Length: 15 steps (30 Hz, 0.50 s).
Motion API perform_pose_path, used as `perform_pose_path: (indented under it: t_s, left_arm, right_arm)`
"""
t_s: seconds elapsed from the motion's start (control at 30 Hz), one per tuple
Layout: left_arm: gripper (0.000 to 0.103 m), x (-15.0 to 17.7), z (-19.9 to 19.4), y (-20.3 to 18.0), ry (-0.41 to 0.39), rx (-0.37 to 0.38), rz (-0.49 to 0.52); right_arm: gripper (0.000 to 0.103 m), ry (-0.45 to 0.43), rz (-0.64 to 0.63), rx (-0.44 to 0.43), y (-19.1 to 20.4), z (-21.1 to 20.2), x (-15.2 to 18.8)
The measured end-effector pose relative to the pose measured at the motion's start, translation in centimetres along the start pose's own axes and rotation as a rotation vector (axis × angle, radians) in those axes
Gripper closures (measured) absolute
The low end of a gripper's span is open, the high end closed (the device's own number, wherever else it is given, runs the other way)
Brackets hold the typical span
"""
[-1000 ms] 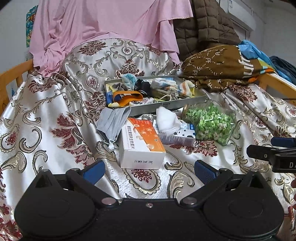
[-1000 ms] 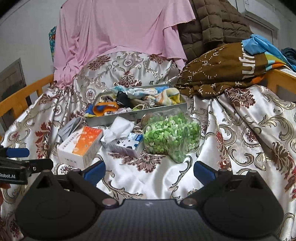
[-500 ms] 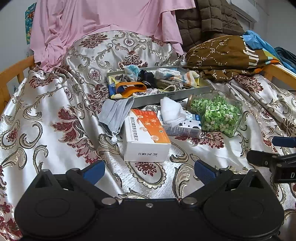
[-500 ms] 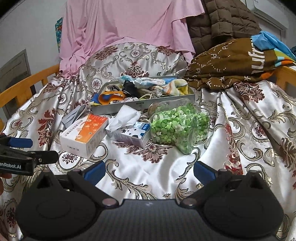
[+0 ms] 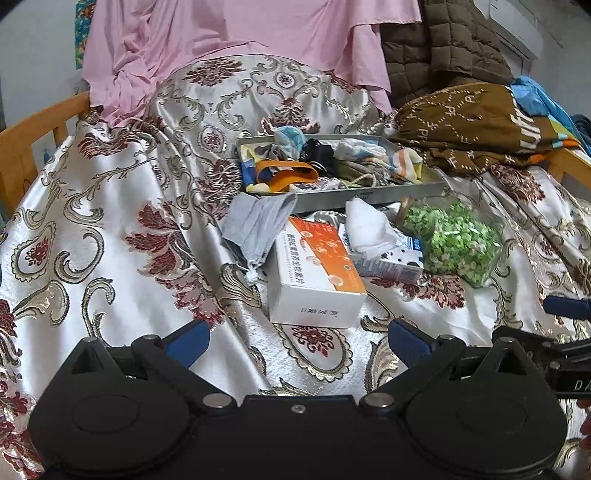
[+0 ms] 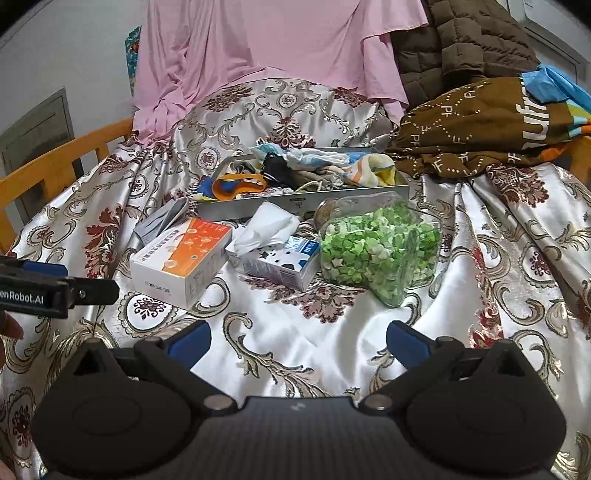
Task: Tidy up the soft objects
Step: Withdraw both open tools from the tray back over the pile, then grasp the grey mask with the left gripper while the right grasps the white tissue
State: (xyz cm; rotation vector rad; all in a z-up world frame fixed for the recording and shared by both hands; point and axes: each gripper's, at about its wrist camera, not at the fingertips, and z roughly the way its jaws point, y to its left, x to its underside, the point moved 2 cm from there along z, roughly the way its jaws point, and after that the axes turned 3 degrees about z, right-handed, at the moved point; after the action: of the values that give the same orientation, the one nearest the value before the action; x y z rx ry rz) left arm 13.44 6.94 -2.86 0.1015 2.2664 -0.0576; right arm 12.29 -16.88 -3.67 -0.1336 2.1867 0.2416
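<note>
A grey metal tray [image 5: 369, 197] [image 6: 295, 206] full of socks and cloth pieces sits mid-bed. A grey cloth pouch [image 5: 255, 225] [image 6: 162, 219] lies in front of its left end, partly on an orange-and-white box [image 5: 314, 273] [image 6: 181, 258]. White tissue [image 5: 367, 229] [image 6: 267, 227] sticks out of a blue-and-white pack [image 6: 280, 264]. A clear jar of green paper stars [image 5: 454, 240] [image 6: 376, 251] lies on its side to the right. My left gripper [image 5: 295, 341] is open, short of the box. My right gripper [image 6: 297, 341] is open, short of the jar and the pack.
Patterned satin bedspread [image 5: 110, 240] covers the bed. Pink cloth [image 5: 240, 29], a brown quilted coat [image 6: 469, 40] and a brown printed blanket [image 6: 480, 125] are piled behind. A wooden rail [image 6: 66, 162] runs on the left. The other gripper shows at each view's edge.
Both grippers have moved forward and a little up toward the items, which look larger now. Both stay open; nothing has been picked up or shifted.
</note>
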Motion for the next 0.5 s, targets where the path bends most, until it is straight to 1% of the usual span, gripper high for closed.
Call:
perform_pose_path:
  t_s: [0.3,0.5]
  left_arm:
    - [0.001,-0.6,0.4,1.6,-0.001,-0.03,-0.06]
    - [0.001,-1.6,0.6,2.5,-0.035,-0.066,-0.071]
  right_arm:
    - [0.0,-0.024,-0.024,-0.038,1.0,0.6,-0.3]
    - [0.0,-0.052,-0.043,-0.07,1.6,1.2,-0.9]
